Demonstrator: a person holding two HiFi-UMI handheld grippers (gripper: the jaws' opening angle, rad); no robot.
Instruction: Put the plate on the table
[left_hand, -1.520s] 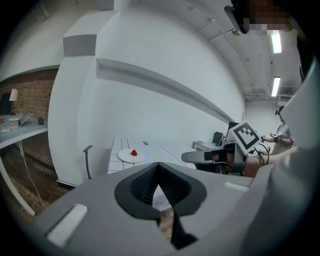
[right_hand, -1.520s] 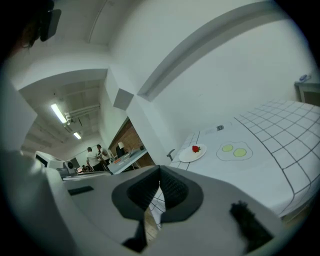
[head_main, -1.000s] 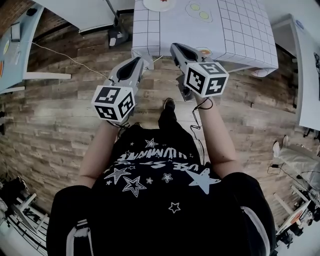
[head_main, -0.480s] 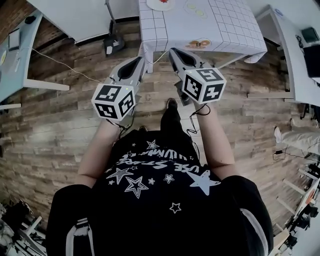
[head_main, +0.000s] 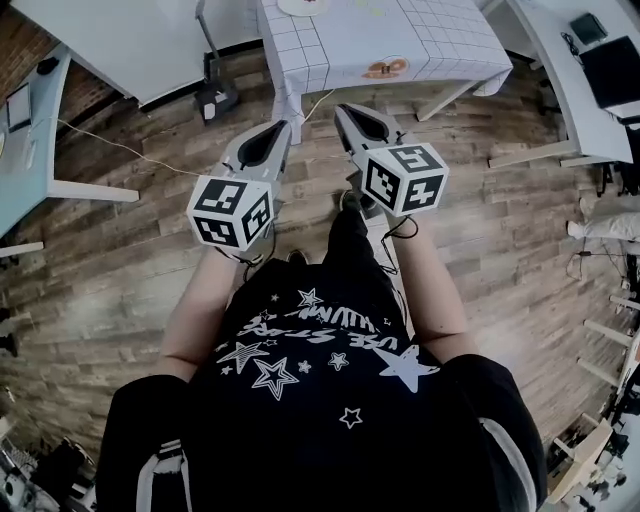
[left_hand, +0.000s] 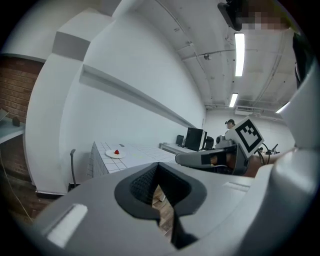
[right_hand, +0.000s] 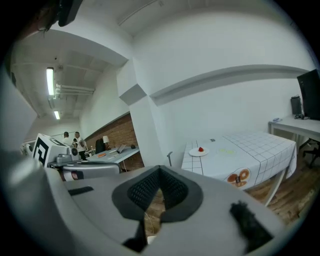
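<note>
A white plate (head_main: 302, 6) with a small red thing on it lies on the grid-cloth table (head_main: 440, 40), at the top edge of the head view. It shows far off in the left gripper view as the plate (left_hand: 116, 153) and in the right gripper view as the plate (right_hand: 198, 151). My left gripper (head_main: 278, 128) and right gripper (head_main: 345, 110) hang side by side over the wooden floor, well short of the table. Both are shut, with nothing between the jaws of the left gripper (left_hand: 159, 200) or the right gripper (right_hand: 152, 205).
The table (right_hand: 250, 150) has a doughnut print (head_main: 385, 68) on its hanging cloth. A black stand foot (head_main: 215, 97) and a cable lie on the floor to its left. Desks stand at the left (head_main: 30, 150) and right (head_main: 590, 60). People stand far off.
The table has slid toward the top of the head view and looks smaller, so I stand farther from it. Both grippers keep their pose and stay shut.
</note>
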